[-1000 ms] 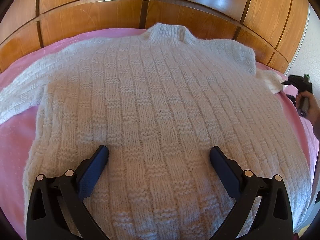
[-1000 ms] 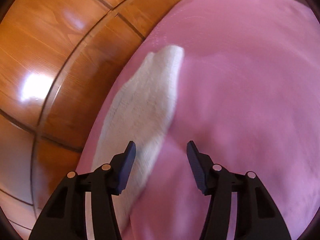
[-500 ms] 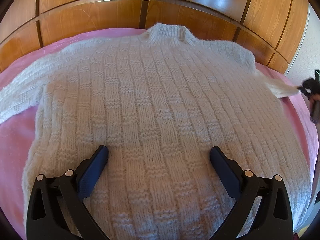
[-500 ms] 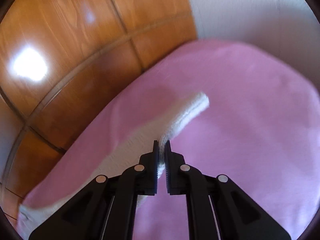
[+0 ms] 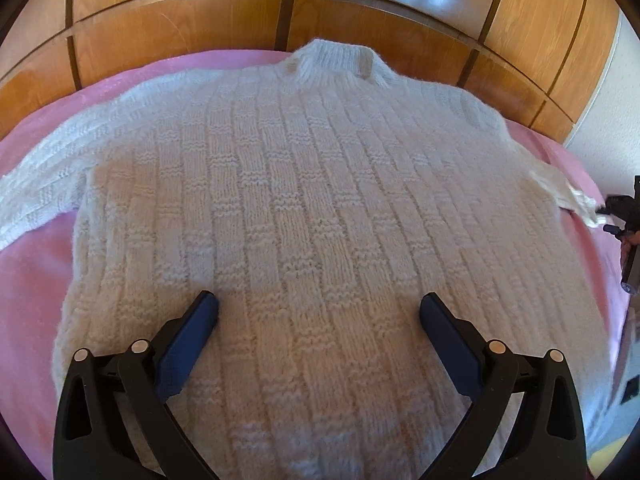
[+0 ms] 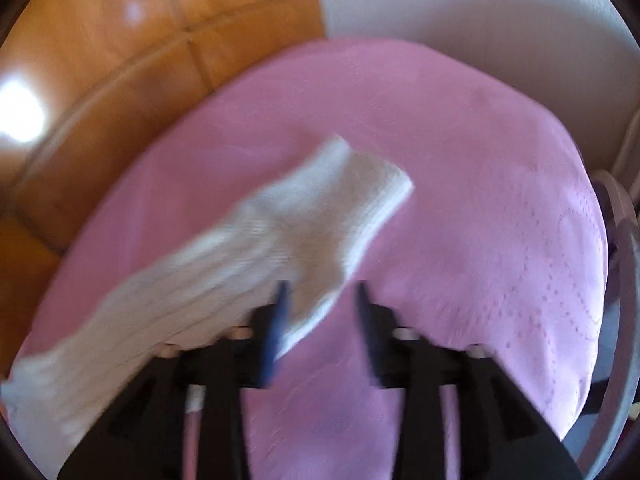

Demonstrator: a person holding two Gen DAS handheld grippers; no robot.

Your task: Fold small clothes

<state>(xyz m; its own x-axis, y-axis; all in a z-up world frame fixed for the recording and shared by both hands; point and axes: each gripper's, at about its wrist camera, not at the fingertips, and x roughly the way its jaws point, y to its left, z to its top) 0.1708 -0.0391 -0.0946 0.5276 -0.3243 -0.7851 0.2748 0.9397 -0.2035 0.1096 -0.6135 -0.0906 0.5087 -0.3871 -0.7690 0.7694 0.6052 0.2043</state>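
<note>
Both grippers spread: left gripper (image 5: 319, 312) over the sweater (image 5: 320, 220), right gripper (image 6: 320, 300) straddling the sleeve (image 6: 280, 232) edge. Sleeve-fold step; next, pinch the sleeve.

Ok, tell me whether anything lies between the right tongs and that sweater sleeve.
Nothing visible does. The right tongs stand open right at the cuff of the white knitted sweater's sleeve, which lies on the pink bedspread, though the picture is blurred.
</note>
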